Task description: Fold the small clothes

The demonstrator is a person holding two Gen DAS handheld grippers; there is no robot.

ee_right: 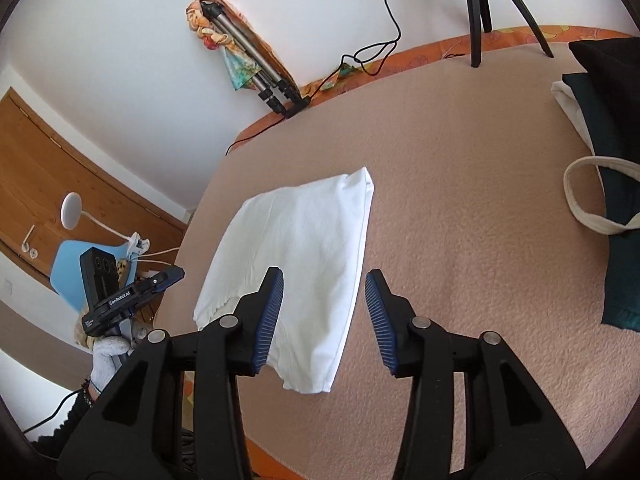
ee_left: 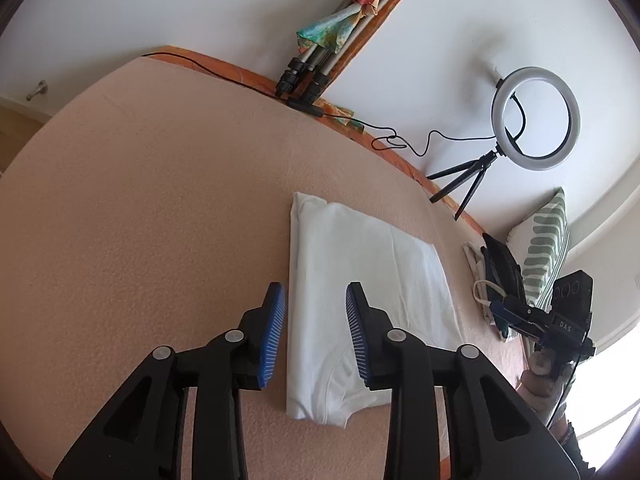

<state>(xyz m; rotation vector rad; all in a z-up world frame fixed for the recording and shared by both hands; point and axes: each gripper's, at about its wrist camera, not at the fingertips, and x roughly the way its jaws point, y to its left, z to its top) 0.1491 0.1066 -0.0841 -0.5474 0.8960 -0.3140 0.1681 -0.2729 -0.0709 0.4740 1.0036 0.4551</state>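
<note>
Both jaws of the left hand-held gripper [ee_left: 315, 334] and right hand-held gripper [ee_right: 324, 318] stand partly open, empty, above the folded white garment [ee_left: 360, 304]. It lies flat mid-bed [ee_left: 140, 220], apparently released, well apart from the dark clothes pile [ee_right: 612, 184] near the right edge.

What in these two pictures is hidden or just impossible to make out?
- Folded white garment: layers beneath are hidden by its top layer, both views.
- Dark clothes pile: cut off by the right wrist view's edge; in the left wrist view the right claw covers part.
- Ring light: only its tripod legs show in the right view.
- Outside the window: washed out, left view.
</note>
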